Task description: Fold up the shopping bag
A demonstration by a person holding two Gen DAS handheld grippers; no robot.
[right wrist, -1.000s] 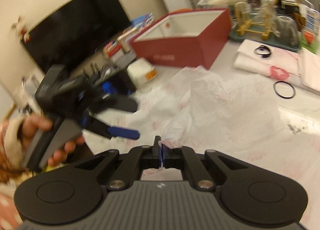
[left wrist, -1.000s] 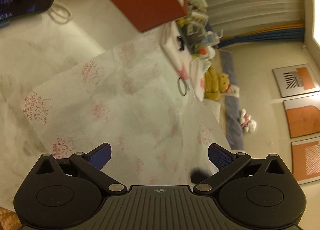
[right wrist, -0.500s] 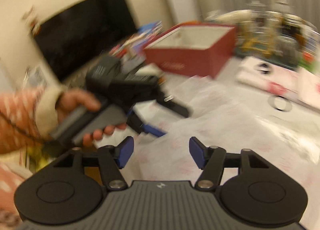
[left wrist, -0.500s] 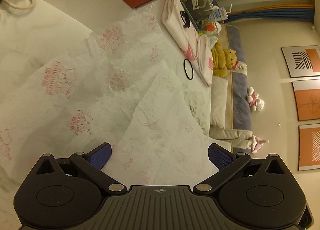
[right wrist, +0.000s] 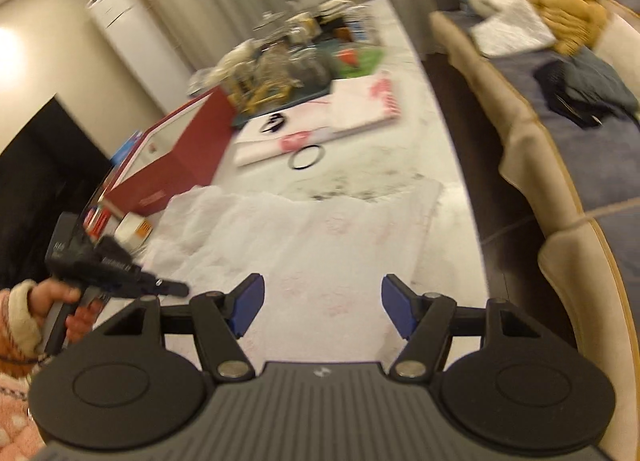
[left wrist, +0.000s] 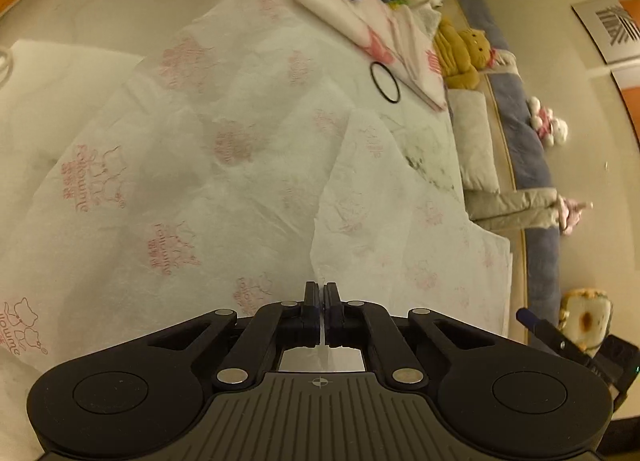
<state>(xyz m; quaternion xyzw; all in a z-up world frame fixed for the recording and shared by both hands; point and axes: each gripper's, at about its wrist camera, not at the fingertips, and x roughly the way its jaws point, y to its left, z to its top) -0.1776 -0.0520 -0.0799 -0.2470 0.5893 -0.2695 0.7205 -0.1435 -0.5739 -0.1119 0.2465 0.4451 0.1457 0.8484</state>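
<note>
Left gripper [left wrist: 320,293] just clamped onto my crinkly white pink-printed shopping bag [left wrist: 224,149] while right gripper [right wrist: 322,311] let go, spread wide, so I'm probably mid-fold

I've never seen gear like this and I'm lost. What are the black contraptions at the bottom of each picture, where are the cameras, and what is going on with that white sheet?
There is no robot. A person holds a hand-held gripper in each hand, each with a wide-angle camera looking out along its two fingers, so each picture shows its own gripper at the bottom.

In the left camera's picture, the left gripper is shut on the near edge of the white shopping bag, printed with pink logos, which lies spread on the pale table.

In the right camera's picture, the right gripper is open over the bag, holding nothing. The person's hand with the other gripper shows at left.

Also on the table: a red box, a black ring and folded pink-printed bags.
</note>
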